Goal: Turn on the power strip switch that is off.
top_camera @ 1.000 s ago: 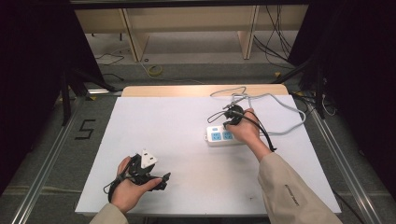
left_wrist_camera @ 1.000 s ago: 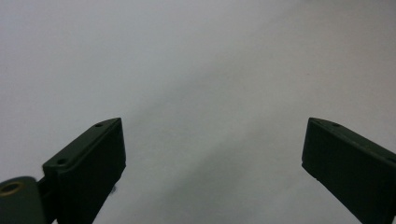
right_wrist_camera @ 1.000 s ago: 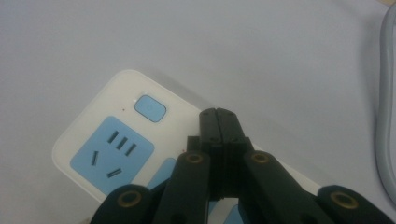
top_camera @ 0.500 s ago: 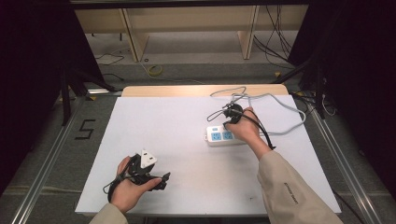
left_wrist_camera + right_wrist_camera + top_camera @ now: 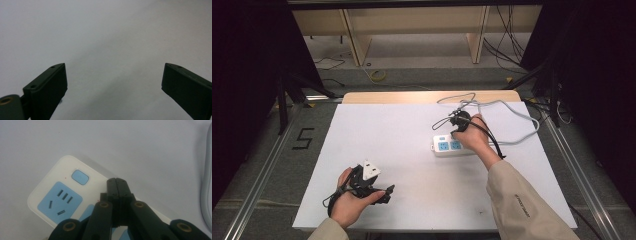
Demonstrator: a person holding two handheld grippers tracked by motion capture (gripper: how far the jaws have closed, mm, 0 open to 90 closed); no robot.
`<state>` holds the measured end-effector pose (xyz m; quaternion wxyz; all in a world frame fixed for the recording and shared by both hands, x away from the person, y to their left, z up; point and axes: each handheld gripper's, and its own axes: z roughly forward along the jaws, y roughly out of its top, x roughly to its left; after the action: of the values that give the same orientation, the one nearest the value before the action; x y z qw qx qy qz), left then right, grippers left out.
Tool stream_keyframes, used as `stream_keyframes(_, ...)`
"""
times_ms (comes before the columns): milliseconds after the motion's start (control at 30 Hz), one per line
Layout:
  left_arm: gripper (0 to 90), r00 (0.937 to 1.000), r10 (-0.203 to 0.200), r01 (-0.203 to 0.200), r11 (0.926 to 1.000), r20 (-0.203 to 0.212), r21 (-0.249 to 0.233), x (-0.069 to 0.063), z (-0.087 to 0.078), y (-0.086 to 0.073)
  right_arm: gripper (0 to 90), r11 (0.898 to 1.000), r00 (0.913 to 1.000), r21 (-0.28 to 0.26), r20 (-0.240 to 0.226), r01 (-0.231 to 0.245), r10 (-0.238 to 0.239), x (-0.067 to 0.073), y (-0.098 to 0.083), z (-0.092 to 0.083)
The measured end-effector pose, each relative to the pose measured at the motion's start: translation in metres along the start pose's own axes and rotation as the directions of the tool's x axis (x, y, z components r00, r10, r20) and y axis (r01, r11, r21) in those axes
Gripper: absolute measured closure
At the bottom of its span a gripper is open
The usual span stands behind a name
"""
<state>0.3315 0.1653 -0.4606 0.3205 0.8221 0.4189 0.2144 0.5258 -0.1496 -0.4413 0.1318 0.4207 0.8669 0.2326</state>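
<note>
Power strip point(image 5: 452, 145), table's two o'clock: right gripper point(image 5: 116, 182) clenched empty, poised near switch button point(image 5: 80, 177); press judged pending. Left gripper point(image 5: 113, 80) released, idle at seven o'clock.

White table point(image 5: 402, 150), grey floor with a black 5 point(image 5: 303, 138) marked on it, wooden shelf legs point(image 5: 354, 42), loose floor cables point(image 5: 504, 47)

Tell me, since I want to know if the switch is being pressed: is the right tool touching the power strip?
Cannot tell. In the right gripper view the shut right tool hangs over the power strip, beside its blue button, but neither contact nor gap shows.
</note>
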Motion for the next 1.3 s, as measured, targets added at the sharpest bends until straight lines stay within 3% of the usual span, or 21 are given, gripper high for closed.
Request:
stream_keyframes(333, 5.7, 1.0000, 0.000, 0.000, 1.0000, -0.001, 0.000, 0.0001, 0.0000, 0.0000, 90.0, 1.000, 0.9999, 0.013, -0.007, -0.011, 0.011, -0.0008, 0.0016, 0.0001)
stream_keyframes(1300, 5.8, 1.0000, 0.002, -0.002, 1.0000, -0.002, 0.001, -0.0003, 0.0004, 0.0002, 90.0, 1.000, 0.9998, 0.026, 0.009, 0.015, -0.016, 0.0023, 0.0026, 0.0004)
